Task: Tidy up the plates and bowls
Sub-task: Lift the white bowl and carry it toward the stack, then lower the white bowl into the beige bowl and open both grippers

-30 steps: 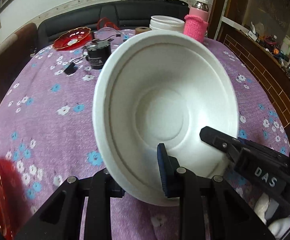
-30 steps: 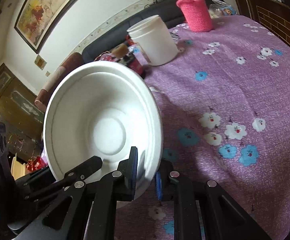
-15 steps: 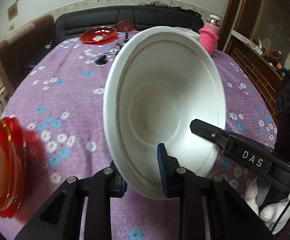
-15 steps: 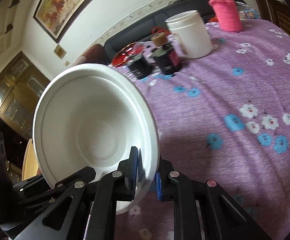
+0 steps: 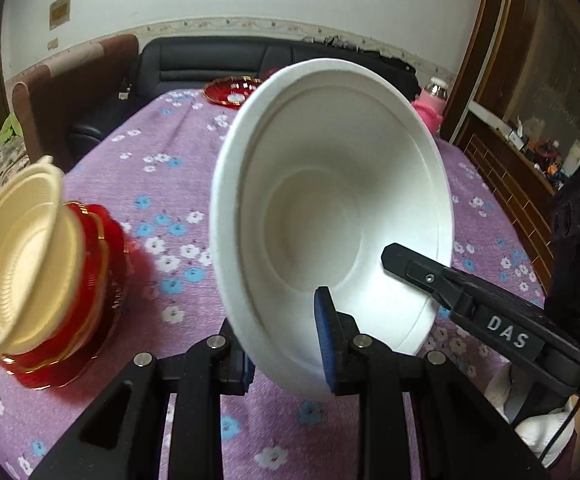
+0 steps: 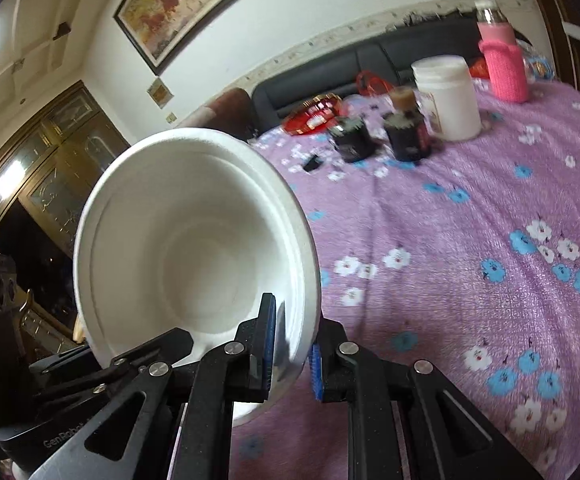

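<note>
Both grippers hold one white foam bowl [image 5: 329,216] tilted on its side above the purple flowered table. My left gripper [image 5: 286,344] is shut on its lower rim. My right gripper [image 6: 291,344] is shut on the rim of the same bowl [image 6: 178,240], and its finger shows in the left wrist view [image 5: 421,272]. A stack of red plates [image 5: 90,280] with cream bowls [image 5: 14,256] on top stands at the left. A single red plate [image 5: 230,92] lies at the far end; it also shows in the right wrist view [image 6: 309,116].
A white tub [image 6: 447,96], a pink-sleeved bottle [image 6: 503,60] and two dark jars [image 6: 403,132] stand at the table's far end. A black sofa [image 5: 218,60] lies behind the table. A wooden cabinet [image 5: 509,152] stands to the right.
Both grippers have carried the white bowl back and to the left. The stack of red plates and cream bowls has come further into the left wrist view.
</note>
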{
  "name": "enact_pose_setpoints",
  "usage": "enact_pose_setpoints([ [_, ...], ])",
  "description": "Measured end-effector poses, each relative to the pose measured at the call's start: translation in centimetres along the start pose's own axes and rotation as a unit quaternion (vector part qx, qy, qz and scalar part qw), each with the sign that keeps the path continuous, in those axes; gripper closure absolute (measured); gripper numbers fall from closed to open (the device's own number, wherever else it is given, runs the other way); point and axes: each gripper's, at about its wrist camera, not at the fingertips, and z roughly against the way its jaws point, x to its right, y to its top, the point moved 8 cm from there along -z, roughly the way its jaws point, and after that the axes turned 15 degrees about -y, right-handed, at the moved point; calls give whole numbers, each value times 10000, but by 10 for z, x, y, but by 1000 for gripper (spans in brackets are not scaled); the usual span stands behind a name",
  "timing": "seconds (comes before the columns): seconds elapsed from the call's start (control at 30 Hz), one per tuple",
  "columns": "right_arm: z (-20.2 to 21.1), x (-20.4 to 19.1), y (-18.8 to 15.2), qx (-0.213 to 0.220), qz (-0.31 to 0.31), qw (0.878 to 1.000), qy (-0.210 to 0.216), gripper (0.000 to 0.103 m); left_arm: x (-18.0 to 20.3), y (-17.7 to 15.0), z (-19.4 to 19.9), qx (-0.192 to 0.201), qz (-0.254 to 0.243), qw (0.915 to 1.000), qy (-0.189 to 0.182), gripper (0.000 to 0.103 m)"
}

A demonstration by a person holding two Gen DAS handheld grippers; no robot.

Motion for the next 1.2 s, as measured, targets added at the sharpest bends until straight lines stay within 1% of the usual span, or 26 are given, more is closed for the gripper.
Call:
enact_pose_setpoints([
  [0.17,26,-36,11,202,138,9997,79,87,-11,3,34,211,79,9997,-12,78],
  [0.3,41,-80,22,281,381,9984,294,87,-38,11,65,373,282,9989,38,77],
  [0.37,43,-107,25,271,552,9974,367,87,-55,16,81,468,414,9980,122,77],
  [0.47,39,-149,23,174,852,9952,448,86,-86,20,103,572,586,9961,338,76],
  [0.57,25,-188,17,16,1133,9924,489,86,-118,20,120,564,809,9938,508,75],
  [0.67,7,-213,11,-224,1217,9908,556,86,-146,18,128,558,987,9914,653,75],
  [0.73,-7,-227,5,-372,1255,9899,551,87,-161,16,130,546,1087,9902,682,75],
  [0.87,-24,-242,-4,-479,1374,9885,420,86,-176,10,131,551,1198,9888,698,75],
  [0.97,-31,-248,-8,-506,1423,9879,361,86,-180,6,131,569,1193,9886,719,75],
  [1.03,-34,-248,-8,-506,1450,9877,307,86,-176,5,131,617,1110,9887,803,75],
  [1.13,-37,-248,-9,-478,1500,9873,204,86,-169,6,131,730,904,9878,1036,75],
  [1.2,-40,-247,-10,-483,1497,9874,179,86,-172,8,131,767,829,9872,1124,75],
])
